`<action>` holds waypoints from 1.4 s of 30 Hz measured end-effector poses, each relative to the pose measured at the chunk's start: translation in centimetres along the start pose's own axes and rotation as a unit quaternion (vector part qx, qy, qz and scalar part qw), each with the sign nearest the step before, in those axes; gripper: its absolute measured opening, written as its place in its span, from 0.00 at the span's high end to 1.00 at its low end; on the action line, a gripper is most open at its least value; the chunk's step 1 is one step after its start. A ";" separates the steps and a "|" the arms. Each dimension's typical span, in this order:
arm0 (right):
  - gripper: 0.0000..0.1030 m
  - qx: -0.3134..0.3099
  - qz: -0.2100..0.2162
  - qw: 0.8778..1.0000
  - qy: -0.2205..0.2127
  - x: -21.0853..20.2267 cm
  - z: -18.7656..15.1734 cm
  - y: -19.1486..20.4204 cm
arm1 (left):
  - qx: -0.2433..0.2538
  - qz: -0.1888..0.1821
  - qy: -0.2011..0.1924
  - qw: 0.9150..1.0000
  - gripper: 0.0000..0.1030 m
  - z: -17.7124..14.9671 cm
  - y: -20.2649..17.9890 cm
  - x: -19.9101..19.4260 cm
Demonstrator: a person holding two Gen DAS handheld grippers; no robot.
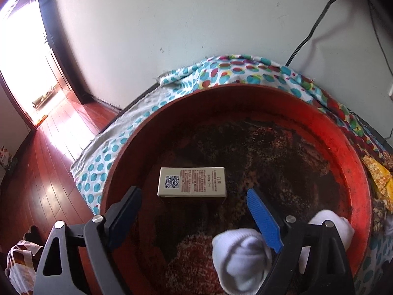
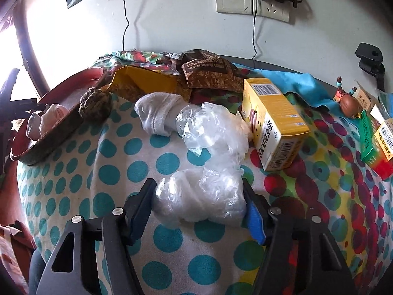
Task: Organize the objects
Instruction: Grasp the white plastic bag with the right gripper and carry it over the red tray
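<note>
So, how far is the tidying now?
Done: a beige box and a white sock already lie in the red tray. In hand: the right gripper has its fingers on both sides of a clear plastic bag; the left gripper hangs open over the tray. Left: another white sock, a yellow box, brown packets and small boxes on the dotted cloth.

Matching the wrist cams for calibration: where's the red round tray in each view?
Left wrist: the red round tray fills the centre and lower frame, directly under the camera, with a box lying inside it.
Right wrist: the red round tray is at the far left edge, seen side-on and partly cut off.
Shared landmark: the polka-dot cloth under the tray, which covers most of the right wrist view.
</note>
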State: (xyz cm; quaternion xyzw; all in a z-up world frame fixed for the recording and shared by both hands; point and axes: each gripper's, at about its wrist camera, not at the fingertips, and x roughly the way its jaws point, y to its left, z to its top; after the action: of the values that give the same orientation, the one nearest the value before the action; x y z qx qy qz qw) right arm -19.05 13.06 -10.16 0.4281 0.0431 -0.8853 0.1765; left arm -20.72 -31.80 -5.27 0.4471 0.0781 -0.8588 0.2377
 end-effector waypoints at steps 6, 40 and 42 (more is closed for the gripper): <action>0.41 -0.020 0.000 1.000 -0.007 -0.3 -0.2 0.9 | 0.005 -0.003 -0.034 0.999 0.13 -1.6 -0.3 -3.3; 0.42 -0.175 0.045 0.980 -0.082 0.1 10.9 23.2 | -0.004 -0.048 -0.083 0.995 0.13 -5.6 2.6 -7.5; 0.42 -0.187 0.041 0.978 -0.083 1.0 11.7 24.7 | -0.014 -0.056 -0.087 0.995 0.13 -6.1 3.2 -7.9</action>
State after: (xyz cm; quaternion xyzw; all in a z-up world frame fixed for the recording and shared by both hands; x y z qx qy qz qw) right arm -19.66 -12.93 -1.75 0.3142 0.1755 -0.8860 0.2922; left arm -10.90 -29.78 -2.20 0.3622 0.0944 -0.9051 0.2016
